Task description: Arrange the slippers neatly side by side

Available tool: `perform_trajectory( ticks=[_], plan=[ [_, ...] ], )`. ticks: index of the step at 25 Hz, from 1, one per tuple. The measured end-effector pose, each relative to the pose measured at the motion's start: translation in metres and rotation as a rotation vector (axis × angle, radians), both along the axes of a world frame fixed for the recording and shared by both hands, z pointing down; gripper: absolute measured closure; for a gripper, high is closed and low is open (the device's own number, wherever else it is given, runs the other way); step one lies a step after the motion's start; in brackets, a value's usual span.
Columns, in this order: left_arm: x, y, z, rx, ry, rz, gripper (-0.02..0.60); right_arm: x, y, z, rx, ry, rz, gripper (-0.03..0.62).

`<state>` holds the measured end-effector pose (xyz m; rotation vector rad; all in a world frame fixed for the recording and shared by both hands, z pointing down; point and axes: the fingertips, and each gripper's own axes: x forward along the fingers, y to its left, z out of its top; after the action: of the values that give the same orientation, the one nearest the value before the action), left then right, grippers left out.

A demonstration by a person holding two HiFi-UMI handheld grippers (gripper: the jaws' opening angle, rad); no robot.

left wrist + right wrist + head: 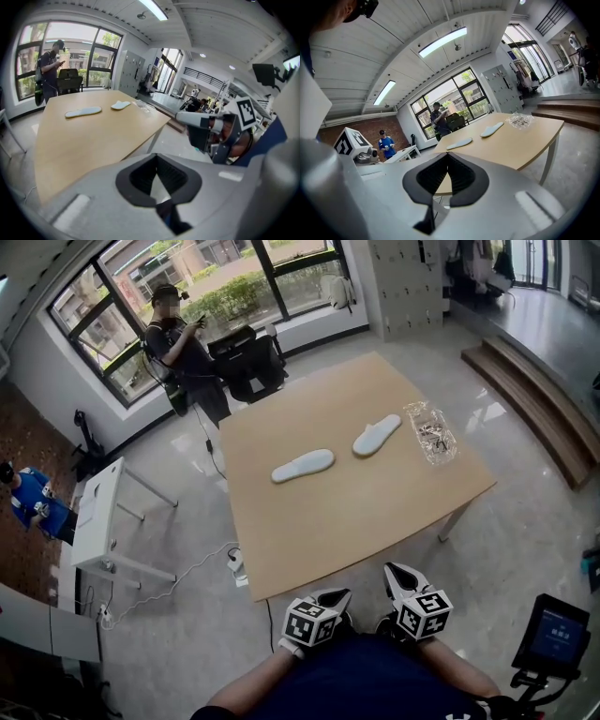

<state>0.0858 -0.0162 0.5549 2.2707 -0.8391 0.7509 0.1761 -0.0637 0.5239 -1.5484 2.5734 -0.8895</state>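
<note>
No words or numbers can be read. The screen (560,634) at the lower right of the head view shows pale lines too small to make out. The left gripper (337,596) and right gripper (394,571) bear only black-and-white square patterns.

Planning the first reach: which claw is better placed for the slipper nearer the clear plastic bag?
Right, probably. The shut, empty right claw lines up better with that flat white slipper; the left claw, also shut, faces the other white slipper.
</note>
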Motion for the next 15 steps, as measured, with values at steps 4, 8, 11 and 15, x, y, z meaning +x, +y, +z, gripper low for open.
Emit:
perform_trajectory(
  ticks=[4, 8, 11, 15],
  plan=[
    [0.015, -0.012, 0.012, -0.019, 0.015, 0.050, 0.578, 0.009, -0.015, 0.010, -0.025, -0.006, 0.024, 0.583],
    [-0.002, -0.042, 0.023, -0.070, 0.068, 0.021, 0.578, -0.008, -0.040, 0.020, -0.048, 0.047, 0.009, 0.583],
    [-0.011, -0.071, 0.027, -0.093, 0.100, 0.032, 0.578, -0.018, -0.068, 0.021, -0.065, 0.072, 0.022, 0.583],
    [-0.025, -0.115, 0.022, -0.097, 0.134, 0.048, 0.578, -0.038, -0.106, 0.019, -0.078, 0.109, 0.026, 0.583]
  ],
)
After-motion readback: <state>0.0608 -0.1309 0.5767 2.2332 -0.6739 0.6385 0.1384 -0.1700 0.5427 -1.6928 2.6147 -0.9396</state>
